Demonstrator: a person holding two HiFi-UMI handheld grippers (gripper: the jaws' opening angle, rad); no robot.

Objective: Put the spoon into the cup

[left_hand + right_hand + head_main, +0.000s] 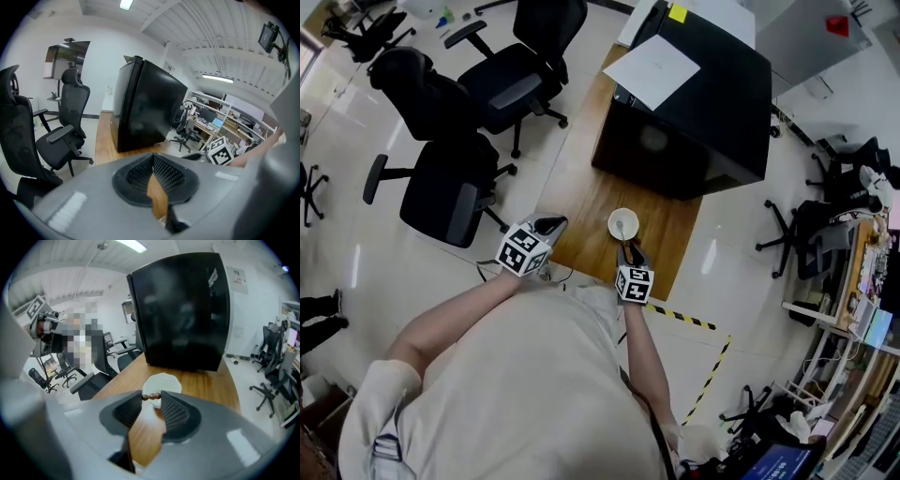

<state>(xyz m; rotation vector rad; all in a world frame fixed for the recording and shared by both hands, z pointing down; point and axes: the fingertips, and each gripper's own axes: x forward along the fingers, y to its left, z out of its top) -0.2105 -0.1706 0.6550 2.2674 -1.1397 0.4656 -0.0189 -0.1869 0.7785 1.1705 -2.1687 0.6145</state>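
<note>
**A:** What does the spoon (151, 397) look like?

**B:** Only its handle shows. It is dark brown, turned into small beads, and lies crosswise. The right tool (151, 398) pinches it between its tips, just over the near rim of the cup (165, 380). The cup is white with a scalloped rim.

**A:** And the other tool?

**B:** The left tool (153, 158) has its tips pressed together with nothing between them. It hangs over the near left edge of the counter (591, 202), apart from the cup.

**A:** How much room is there around the cup?

**B:** The cup stands on the near part of the counter, with bare wood to its left and right. A strip of bare wood lies between it and the big black box (703, 103) at the far end. A sheet of paper (652, 70) lies on top of the box. The near edge of the counter runs just under both tools. Office chairs (450, 192) crowd the floor to the left. Striped tape (684, 319) marks the floor to the near right.
</note>
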